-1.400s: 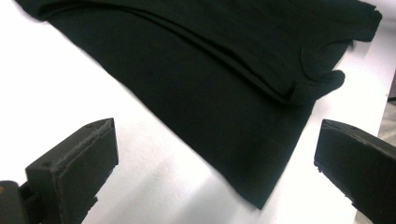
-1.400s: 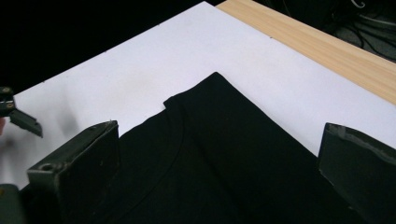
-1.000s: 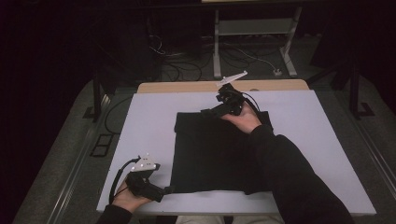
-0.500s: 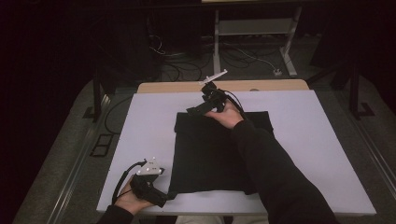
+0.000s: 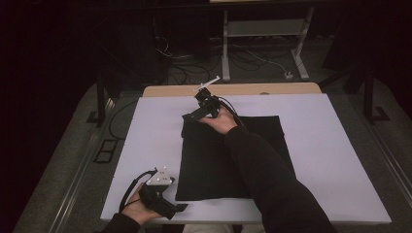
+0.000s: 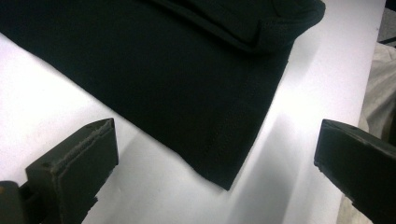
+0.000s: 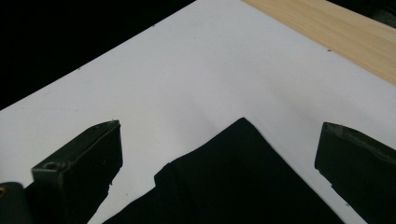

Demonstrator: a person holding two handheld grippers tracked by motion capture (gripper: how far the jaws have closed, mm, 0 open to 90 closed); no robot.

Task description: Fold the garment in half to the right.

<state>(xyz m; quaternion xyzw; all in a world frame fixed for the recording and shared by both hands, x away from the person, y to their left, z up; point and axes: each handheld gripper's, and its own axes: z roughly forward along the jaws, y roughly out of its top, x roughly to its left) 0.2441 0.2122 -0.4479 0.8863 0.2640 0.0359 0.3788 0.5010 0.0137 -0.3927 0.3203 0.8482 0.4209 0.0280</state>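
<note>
A black cloth (image 5: 214,160) lies flat on the white table top (image 5: 335,160). My right gripper (image 5: 190,116) reaches across it to its far left corner, jaws open. In the right gripper view that corner (image 7: 243,128) points up between the wide-open jaws of the right gripper (image 7: 219,137), with a small fold or notch at its left. My left gripper (image 5: 177,208) sits at the cloth's near left corner by the table's front edge. The left gripper view has this corner (image 6: 224,179) between the spread jaws of the left gripper (image 6: 217,140), and a folded hem (image 6: 243,37) farther off.
A strip of bare wood (image 5: 252,89) runs along the table's far edge. Beyond it the floor holds cables (image 5: 184,63) and a metal stand (image 5: 262,29). The white surface has free room to the left and right of the cloth.
My right gripper has moved left along the cloth's far edge to its far left corner. My left gripper has shifted slightly toward the near left corner.
</note>
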